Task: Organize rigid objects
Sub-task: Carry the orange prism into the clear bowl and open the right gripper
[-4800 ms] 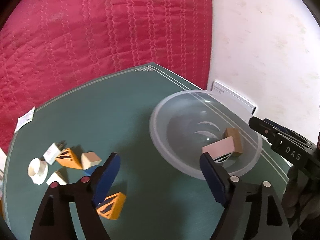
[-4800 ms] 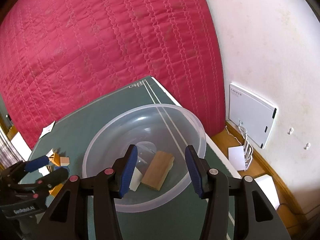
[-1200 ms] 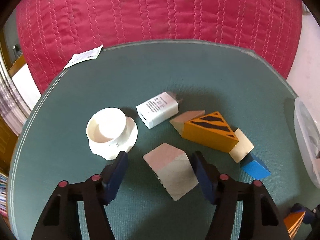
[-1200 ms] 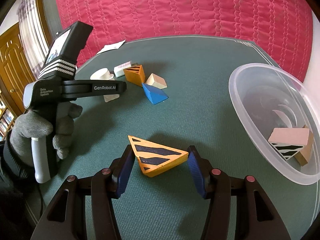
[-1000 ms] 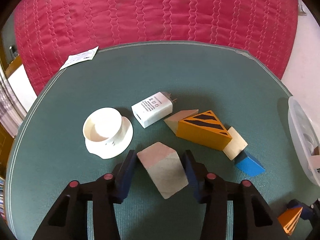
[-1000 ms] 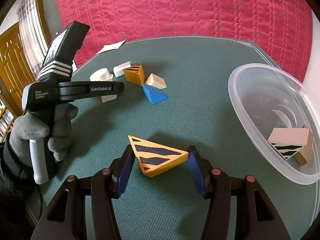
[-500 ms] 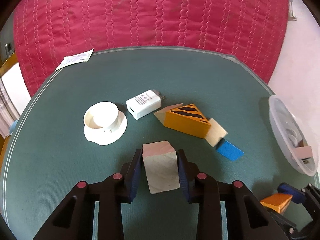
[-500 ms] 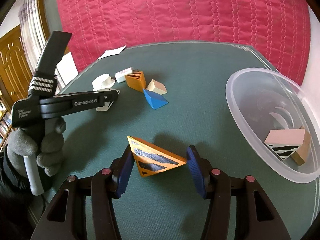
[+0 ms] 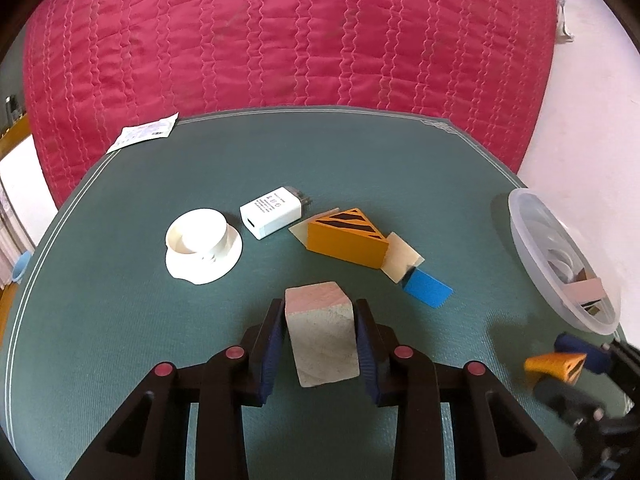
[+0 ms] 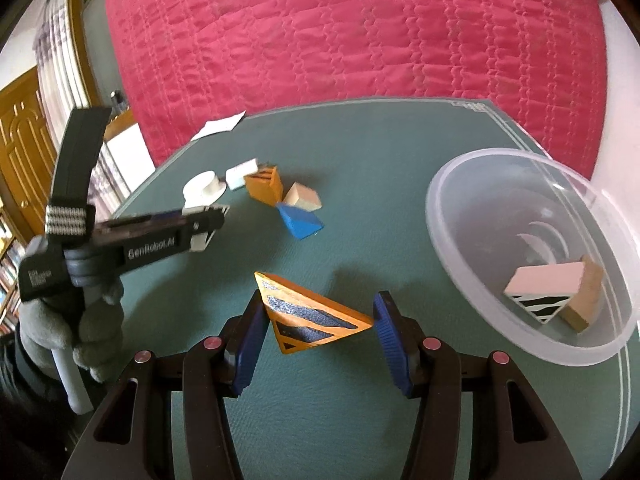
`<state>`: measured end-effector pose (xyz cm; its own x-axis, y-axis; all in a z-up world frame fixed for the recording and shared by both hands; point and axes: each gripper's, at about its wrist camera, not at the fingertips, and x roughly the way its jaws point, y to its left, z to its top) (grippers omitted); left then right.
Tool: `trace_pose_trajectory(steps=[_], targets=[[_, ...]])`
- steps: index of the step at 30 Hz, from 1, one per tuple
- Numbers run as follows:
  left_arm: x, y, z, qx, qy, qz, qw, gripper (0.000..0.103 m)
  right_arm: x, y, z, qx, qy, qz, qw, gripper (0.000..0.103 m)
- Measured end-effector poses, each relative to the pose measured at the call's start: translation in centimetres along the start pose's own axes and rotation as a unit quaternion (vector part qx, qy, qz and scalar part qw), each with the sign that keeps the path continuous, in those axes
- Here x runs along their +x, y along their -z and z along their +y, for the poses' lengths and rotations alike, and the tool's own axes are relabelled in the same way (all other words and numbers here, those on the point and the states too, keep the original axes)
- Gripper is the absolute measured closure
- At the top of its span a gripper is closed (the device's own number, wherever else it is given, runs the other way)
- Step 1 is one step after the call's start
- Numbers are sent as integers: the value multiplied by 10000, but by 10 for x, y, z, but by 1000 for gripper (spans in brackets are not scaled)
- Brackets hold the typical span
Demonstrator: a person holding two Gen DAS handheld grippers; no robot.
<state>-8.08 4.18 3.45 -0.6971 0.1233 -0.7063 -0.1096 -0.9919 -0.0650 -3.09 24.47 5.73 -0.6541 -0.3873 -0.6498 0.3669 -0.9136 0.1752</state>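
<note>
Two grippers, each with a block between its blue pads

Both grippers hang over the green felt-like table. Left gripper is clamped on a pale wooden block, pink-tinted top face, both ribbed blue pads pressed to its sides. Right gripper holds an orange triangular wedge with dark stripes, tilted; left pad touches its corner, right tip sits at the right pad, contact there hard to confirm. Blurred in the left view, the wedge shows at the right edge.

Left gripper body in the right view reads "GenRobot.AI", gloved grey hand on its handle.

Mid table: blue wedge, cream block touching it, second orange striped wedge against a cream piece. Just beside that, a white plastic charger with small unreadable print, prongs facing away. White round lid-like plastic piece to its left, apart.

Right side: clear plastic bowl, round, holding a pink block with black stripes leaning on a tan wooden block.

Far edge: white paper slip, print unreadable, partly off the table. Behind, red quilted fabric with wavy stitching. Wooden door at far left.
</note>
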Motion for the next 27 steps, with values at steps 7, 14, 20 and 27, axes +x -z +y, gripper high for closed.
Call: trace_pose_trajectory(steps=[7, 14, 20, 27], targets=[[-3, 2, -2, 30, 12, -49, 10000, 67, -16, -8, -21, 295, 176, -245, 9991, 49], [-4, 3, -5, 63, 19, -60, 10000, 67, -37, -18, -43, 550, 390, -552, 9962, 49], [-5, 5, -7, 98, 26, -67, 9999, 67, -58, -23, -75, 938, 726, -842, 9894, 49], [-6, 7, -11, 152, 32, -68, 9999, 67, -69, -25, -105, 1286, 1091, -1013, 9805, 49]])
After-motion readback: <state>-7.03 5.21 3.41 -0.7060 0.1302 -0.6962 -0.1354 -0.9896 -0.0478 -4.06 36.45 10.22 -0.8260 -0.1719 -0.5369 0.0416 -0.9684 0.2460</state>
